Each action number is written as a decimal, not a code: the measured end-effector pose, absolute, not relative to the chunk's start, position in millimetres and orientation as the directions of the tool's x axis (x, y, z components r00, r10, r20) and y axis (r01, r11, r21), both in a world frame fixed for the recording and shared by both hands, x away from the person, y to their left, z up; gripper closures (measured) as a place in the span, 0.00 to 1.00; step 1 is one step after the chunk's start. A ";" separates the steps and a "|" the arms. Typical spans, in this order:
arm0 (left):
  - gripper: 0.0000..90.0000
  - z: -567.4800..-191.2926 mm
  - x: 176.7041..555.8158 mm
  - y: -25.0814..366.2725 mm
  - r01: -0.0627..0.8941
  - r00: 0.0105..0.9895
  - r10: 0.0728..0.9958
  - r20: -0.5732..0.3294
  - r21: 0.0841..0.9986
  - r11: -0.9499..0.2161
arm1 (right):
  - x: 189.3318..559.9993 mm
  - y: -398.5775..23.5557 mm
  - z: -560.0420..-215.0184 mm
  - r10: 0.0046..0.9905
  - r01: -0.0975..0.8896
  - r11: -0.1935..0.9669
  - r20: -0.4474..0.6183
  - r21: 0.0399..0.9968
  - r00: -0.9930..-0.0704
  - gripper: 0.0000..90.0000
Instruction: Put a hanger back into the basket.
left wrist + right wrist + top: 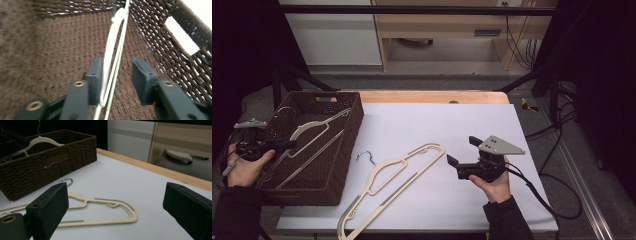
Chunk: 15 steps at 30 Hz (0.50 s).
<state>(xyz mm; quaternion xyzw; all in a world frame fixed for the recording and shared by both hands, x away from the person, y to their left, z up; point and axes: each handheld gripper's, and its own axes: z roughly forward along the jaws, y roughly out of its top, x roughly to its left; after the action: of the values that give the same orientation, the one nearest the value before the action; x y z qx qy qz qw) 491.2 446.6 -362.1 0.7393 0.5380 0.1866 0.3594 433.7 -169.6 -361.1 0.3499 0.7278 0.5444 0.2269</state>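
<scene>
Cream hanger (394,187) lies flat on the white table (472,125), hook end pointing toward the basket, its long body running diagonally toward the near-left edge, tail end hanging past that edge. In the right gripper view you see it (100,211) just beyond the jaws, not touched.

Your right gripper (463,153) sits near the table's right-centre, jaws spread wide, pointing left at the hanger's shoulder end, nothing between them; same in its own view (113,207). Your right hand (497,186) holds it from the near side, cable trailing off the right edge.

Brown woven basket (347,145) sits at the table's left edge, far-left corner area. A white hanger (312,131) lies tilted inside it, one end up on the far wall.

Your left gripper (286,145) reaches in over the basket's left wall. In the left gripper view the jaws (117,77) are apart w/ the white hanger's thin bar (112,50) running between them, against the left pad, clear gap to the right pad, so not pinched. Left hand (244,167) is outside the basket.
</scene>
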 end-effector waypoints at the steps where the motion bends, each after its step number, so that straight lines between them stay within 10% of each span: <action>1: 0.64 -359.8 488.5 446.7 0.656 0.336 0.936 -0.104 0.739 -0.153 | 434.6 -166.9 -359.5 0.755 0.262 0.165 0.050 0.951 -0.654 0.07; 15: 0.32 -327.3 437.6 397.3 0.456 0.423 0.903 -0.071 0.878 -0.144 | 442.8 -157.2 -359.1 0.748 0.277 0.150 0.074 0.949 -0.660 0.08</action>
<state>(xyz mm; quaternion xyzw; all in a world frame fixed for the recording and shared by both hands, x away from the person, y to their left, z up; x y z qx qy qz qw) 437.6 397.3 -327.3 0.7141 0.4757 0.2493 0.4490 442.8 -157.2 -359.1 0.3522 0.7272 0.5487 0.2146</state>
